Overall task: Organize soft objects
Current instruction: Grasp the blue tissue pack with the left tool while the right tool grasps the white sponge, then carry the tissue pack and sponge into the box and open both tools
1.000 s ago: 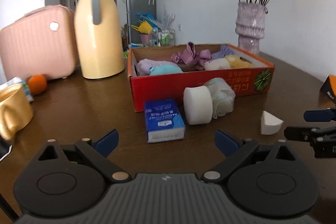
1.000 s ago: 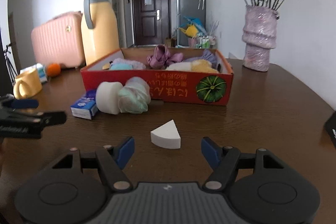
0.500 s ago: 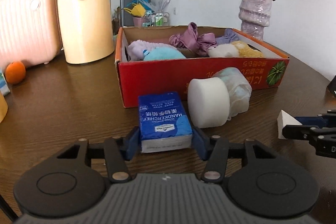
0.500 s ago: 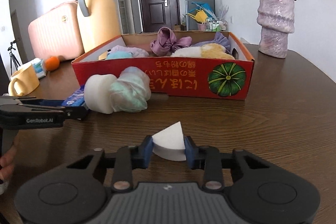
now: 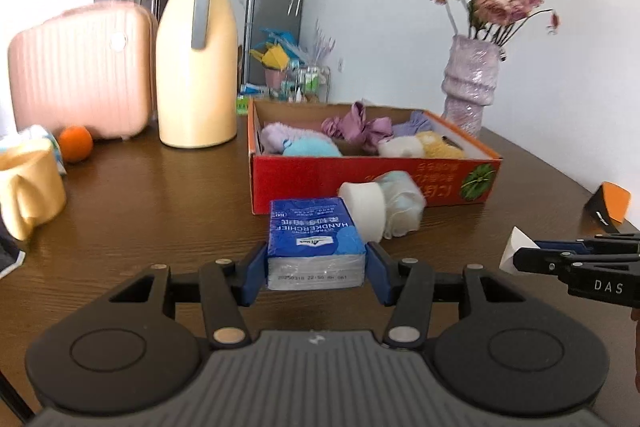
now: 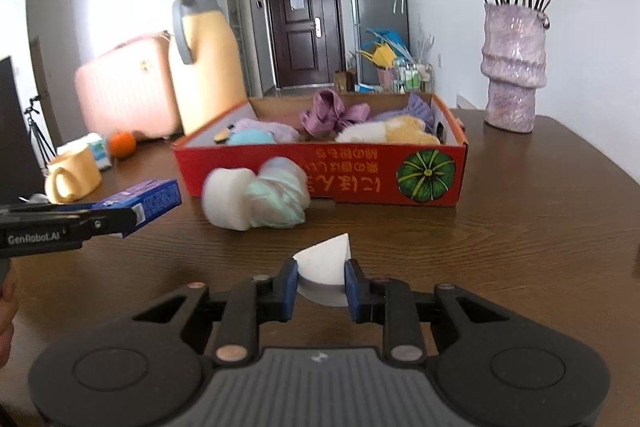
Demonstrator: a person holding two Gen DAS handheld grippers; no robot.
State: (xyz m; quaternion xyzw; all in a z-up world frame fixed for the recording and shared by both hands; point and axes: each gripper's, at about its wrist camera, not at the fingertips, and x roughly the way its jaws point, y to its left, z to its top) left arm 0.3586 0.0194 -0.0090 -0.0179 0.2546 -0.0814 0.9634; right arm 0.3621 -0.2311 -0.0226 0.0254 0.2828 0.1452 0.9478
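Observation:
My left gripper (image 5: pixel 316 265) is shut on a blue handkerchief pack (image 5: pixel 316 227), held just off the brown table; the right wrist view shows the pack (image 6: pixel 148 197) in the air at the left. The jaws of my right gripper (image 6: pixel 322 287) are closing, and their pads press on a white sponge wedge (image 6: pixel 326 259). The left wrist view shows that wedge (image 5: pixel 510 251) at the right. A white round sponge (image 6: pixel 226 197) and a pale mesh puff (image 6: pixel 280 195) lie against the front of the red cardboard box (image 6: pixel 360 179), which holds several plush items.
A yellow thermos jug (image 5: pixel 196 67), a pink suitcase (image 5: pixel 76 75), an orange (image 5: pixel 76 143) and a yellow mug (image 5: pixel 28 187) stand at the left. A purple vase (image 5: pixel 472 83) with flowers stands behind the box. An orange-and-black object (image 5: pixel 608 203) lies at the right edge.
Both grippers went from open to shut, the left on the blue pack, the right on the white wedge. Both then drew back from the box, and the pack came off the table.

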